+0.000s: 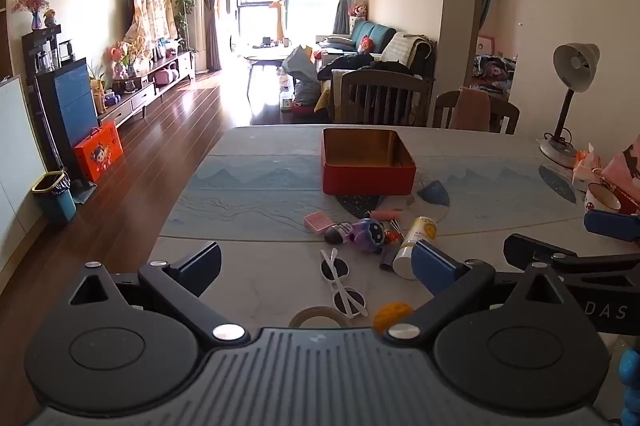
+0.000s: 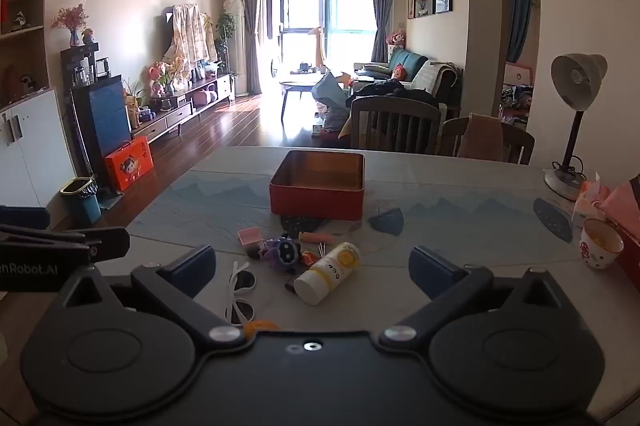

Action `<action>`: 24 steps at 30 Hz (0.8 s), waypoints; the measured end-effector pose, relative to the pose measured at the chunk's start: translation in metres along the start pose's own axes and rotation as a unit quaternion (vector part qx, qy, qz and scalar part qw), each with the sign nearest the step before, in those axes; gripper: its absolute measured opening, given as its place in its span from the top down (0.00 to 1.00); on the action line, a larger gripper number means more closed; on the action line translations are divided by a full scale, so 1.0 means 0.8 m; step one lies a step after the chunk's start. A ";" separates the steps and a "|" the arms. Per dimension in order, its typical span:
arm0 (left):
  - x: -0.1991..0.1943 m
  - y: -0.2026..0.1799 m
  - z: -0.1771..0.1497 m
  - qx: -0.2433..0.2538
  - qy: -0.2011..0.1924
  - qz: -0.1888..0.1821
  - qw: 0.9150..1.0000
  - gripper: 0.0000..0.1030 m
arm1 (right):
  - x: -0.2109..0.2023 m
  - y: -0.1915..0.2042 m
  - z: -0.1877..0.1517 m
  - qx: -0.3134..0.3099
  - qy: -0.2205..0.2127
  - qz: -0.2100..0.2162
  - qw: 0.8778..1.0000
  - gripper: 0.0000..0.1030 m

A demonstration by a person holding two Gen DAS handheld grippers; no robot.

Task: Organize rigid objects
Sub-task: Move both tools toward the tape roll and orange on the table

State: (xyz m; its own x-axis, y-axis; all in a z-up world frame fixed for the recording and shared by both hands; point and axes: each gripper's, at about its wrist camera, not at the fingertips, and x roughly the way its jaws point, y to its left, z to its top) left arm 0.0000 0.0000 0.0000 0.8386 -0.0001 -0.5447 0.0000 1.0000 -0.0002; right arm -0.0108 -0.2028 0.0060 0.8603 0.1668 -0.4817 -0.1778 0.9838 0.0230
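Both claws are released and empty: left claw [image 1: 316, 266], right claw [image 2: 312, 272]. The toys lie crowded on the desk [image 1: 256, 266] before the tin [image 1: 366, 161]; grabbing the bottle [image 2: 328, 272] may roll it or knock the sunglasses [image 1: 342, 282]

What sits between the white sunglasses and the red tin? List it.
In both views, between sunglasses and red tin: purple toy, pink card box, pink stick.
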 end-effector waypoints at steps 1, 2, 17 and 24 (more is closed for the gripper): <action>0.000 0.000 0.000 -0.001 0.001 -0.001 1.000 0.01 | 0.000 -0.001 0.000 0.007 -0.002 0.000 1.000 0.00; 0.000 -0.001 0.000 -0.002 0.002 -0.001 1.000 0.01 | 0.000 -0.001 0.000 0.009 -0.003 -0.002 1.000 0.00; -0.006 0.000 -0.001 -0.014 0.004 -0.011 1.000 0.01 | -0.001 -0.004 0.003 0.008 0.002 0.001 1.000 0.00; -0.006 -0.001 0.000 -0.014 0.004 -0.011 1.000 0.01 | -0.001 -0.003 0.002 0.007 0.002 0.001 1.000 0.01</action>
State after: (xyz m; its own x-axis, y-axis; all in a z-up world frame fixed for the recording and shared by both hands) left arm -0.0042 -0.0011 0.0026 0.8338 -0.0215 -0.5517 0.0021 0.9994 -0.0358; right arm -0.0100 -0.2052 0.0080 0.8584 0.1687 -0.4844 -0.1728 0.9843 0.0365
